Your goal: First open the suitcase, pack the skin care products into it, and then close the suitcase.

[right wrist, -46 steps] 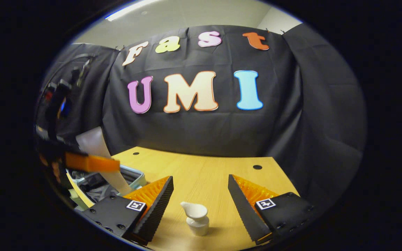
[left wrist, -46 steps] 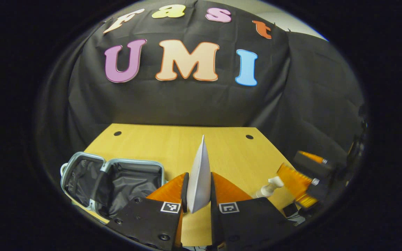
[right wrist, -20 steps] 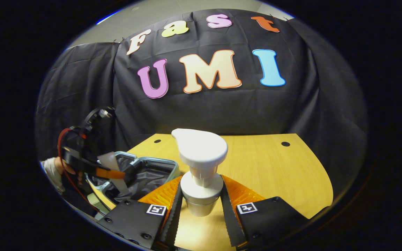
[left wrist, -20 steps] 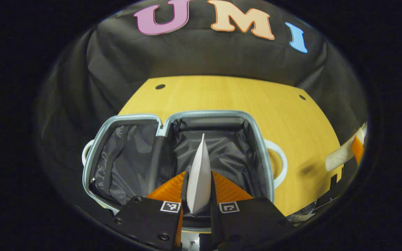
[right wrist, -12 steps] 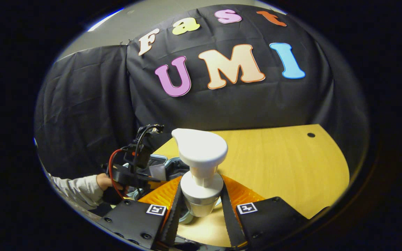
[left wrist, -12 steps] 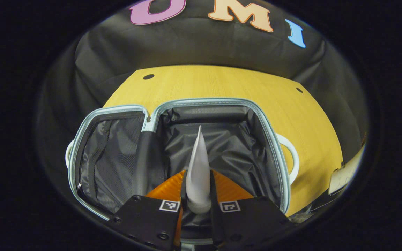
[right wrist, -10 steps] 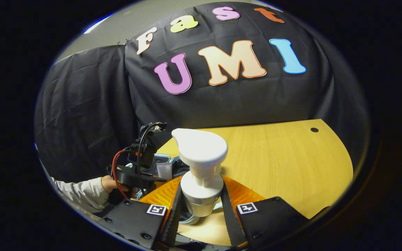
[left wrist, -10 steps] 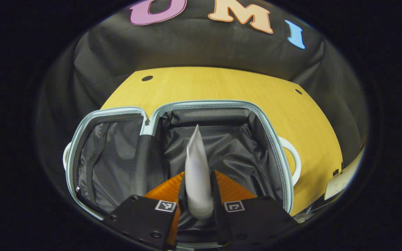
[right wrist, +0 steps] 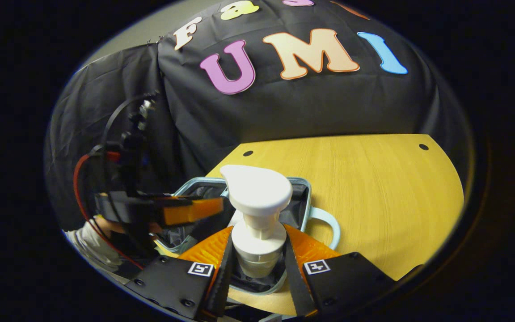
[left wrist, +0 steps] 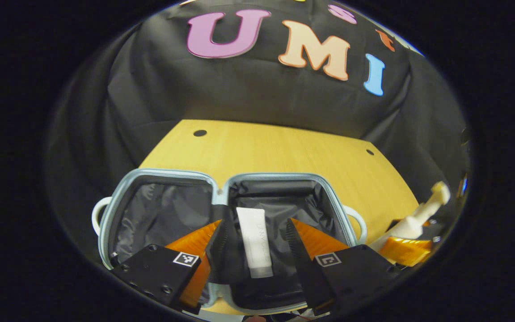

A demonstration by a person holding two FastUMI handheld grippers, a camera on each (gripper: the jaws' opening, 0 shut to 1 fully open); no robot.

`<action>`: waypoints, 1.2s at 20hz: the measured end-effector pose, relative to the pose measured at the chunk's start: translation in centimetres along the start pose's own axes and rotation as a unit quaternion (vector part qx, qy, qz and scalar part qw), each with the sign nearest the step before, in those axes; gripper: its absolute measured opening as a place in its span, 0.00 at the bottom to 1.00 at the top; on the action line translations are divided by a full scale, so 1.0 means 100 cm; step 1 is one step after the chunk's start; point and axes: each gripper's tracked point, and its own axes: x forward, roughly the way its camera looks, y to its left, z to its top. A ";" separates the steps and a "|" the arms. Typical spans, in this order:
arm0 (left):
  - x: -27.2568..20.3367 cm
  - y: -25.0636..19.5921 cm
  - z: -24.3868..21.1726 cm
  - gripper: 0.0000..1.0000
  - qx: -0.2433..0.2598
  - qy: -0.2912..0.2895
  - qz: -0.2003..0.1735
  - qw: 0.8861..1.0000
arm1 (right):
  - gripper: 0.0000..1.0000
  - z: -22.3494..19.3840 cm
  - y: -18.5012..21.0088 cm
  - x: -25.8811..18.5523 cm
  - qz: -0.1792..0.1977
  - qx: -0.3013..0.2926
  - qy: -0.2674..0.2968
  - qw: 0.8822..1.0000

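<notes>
Inside suitcase (left wrist: 280, 179) white tube (left wrist: 255, 243), right tongs (right wrist: 257, 264) gripping pump bottle (right wrist: 256, 210)

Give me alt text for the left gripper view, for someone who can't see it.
A white tube lies flat in the right half of an open suitcase on a wooden table, between the spread fingers of the open left gripper. At the right edge, the other gripper holds a white pump bottle.

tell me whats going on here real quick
A person is packing skin care products into an open suitcase on a wooden table. The left tool is open above a white tube lying in the suitcase's right half. The right tool grips a white pump bottle over the suitcase.
</notes>
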 end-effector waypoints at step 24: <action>-0.045 0.302 -0.029 0.82 -0.112 0.019 0.197 0.974 | 0.98 0.046 0.007 0.056 -0.068 0.020 -0.036 0.997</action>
